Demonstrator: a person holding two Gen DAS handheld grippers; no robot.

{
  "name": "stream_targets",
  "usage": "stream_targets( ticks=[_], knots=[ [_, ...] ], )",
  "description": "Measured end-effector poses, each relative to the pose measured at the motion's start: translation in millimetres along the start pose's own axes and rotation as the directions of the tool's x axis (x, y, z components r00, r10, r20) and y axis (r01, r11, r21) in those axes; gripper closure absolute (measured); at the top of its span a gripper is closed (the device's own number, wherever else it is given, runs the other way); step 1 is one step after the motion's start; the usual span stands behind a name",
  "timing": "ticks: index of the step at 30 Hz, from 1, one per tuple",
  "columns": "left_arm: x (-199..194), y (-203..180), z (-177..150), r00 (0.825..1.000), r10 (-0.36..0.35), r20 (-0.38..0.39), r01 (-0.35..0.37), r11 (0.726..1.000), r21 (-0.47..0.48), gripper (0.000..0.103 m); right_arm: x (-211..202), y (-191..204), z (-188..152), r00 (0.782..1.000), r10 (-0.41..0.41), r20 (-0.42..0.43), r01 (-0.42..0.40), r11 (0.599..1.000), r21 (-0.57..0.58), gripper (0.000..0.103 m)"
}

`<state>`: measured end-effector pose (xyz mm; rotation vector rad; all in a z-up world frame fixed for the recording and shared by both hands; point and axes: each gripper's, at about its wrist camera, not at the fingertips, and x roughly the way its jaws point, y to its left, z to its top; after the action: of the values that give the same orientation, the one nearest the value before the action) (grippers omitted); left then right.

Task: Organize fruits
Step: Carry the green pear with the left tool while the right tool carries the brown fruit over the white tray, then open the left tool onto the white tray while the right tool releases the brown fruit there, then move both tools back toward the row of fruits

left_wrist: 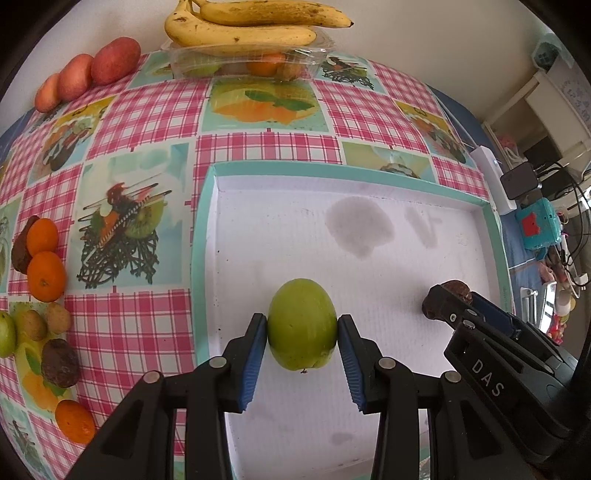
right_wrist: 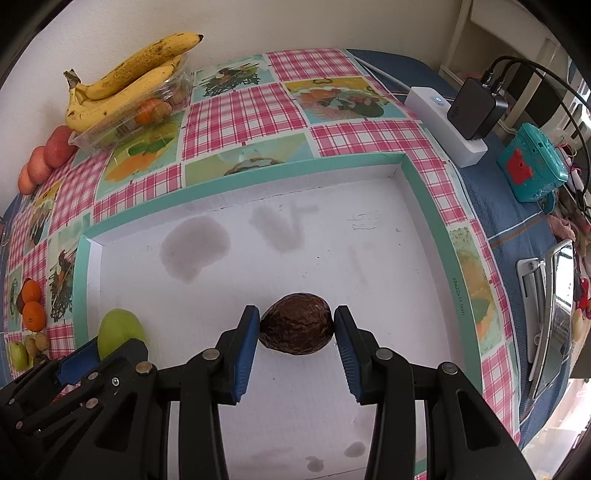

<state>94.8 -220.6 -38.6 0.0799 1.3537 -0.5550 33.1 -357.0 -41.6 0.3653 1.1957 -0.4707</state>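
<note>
My left gripper (left_wrist: 302, 326) is shut on a green apple (left_wrist: 302, 325) over the white floor of the teal-rimmed box (left_wrist: 207, 229). My right gripper (right_wrist: 296, 323) is shut on a dark brown wrinkled fruit (right_wrist: 295, 324) over the same box (right_wrist: 424, 192). The right gripper shows at the right of the left wrist view (left_wrist: 447, 301), with the brown fruit (left_wrist: 456, 286) behind its fingers. The apple also shows in the right wrist view (right_wrist: 118, 330), at the lower left behind the left gripper's fingers (right_wrist: 110, 358).
Oranges (left_wrist: 45, 275), another brown fruit (left_wrist: 59, 363), small nuts (left_wrist: 57, 317) and a green fruit (left_wrist: 5, 334) lie left of the box on the checked cloth. Bananas (left_wrist: 240, 26) lie on a clear container (left_wrist: 243, 61). Red fruits (left_wrist: 92, 68) are far left. A power strip (right_wrist: 447, 125) and a teal toy (right_wrist: 532, 166) are on the right.
</note>
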Motion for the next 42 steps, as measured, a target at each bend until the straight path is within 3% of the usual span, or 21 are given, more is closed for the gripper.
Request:
stream_targets(
  ticks=[11,15,16,19,23,25,26,29,32,42],
  knots=[
    [-1,0,1,1.000,0.006,-0.004,-0.006,1.000,-0.003,0.057,2,-1,-1,1.000,0.004,-0.010,-0.004,1.000,0.006,0.056],
    [-5,3,1,1.000,0.006,-0.004,-0.006,1.000,-0.017,0.043,4,-2,-1,1.000,0.006,-0.022,-0.006,1.000,0.010,0.052],
    [-6,4,2,1.000,0.002,-0.004,-0.002,1.000,-0.023,0.042,3,-2,-1,1.000,0.009,-0.022,-0.009,1.000,0.013,0.052],
    [-12,5,2,1.000,-0.002,0.002,0.002,0.999,-0.032,0.040,1,-1,0,1.000,-0.002,-0.014,0.003,1.000,0.010,0.036],
    [-22,7,3,1.000,0.000,0.018,0.001,0.999,-0.036,0.034,-5,-3,1,1.000,0.001,0.004,-0.001,1.000,0.016,0.035],
    [-27,9,4,1.000,0.000,0.026,0.001,0.999,-0.038,0.030,-9,-6,3,1.000,-0.013,0.018,0.013,1.000,0.022,0.029],
    [-29,10,4,0.999,0.005,0.032,-0.004,0.999,-0.038,0.027,-10,-7,4,1.000,-0.017,0.024,0.017,1.000,0.026,0.021],
    [-37,18,6,0.998,0.036,0.059,-0.033,0.998,-0.049,0.015,-14,-11,5,0.999,-0.025,0.042,0.023,0.999,0.039,0.021],
    [-45,29,7,0.992,0.079,0.103,-0.072,0.995,-0.067,0.000,-17,-13,6,0.998,-0.033,0.055,0.031,0.999,0.037,0.021],
    [-78,75,5,0.946,0.237,0.222,-0.211,0.968,-0.137,0.000,-21,-3,3,0.995,-0.043,0.088,0.044,0.999,-0.009,0.020]
  ],
)
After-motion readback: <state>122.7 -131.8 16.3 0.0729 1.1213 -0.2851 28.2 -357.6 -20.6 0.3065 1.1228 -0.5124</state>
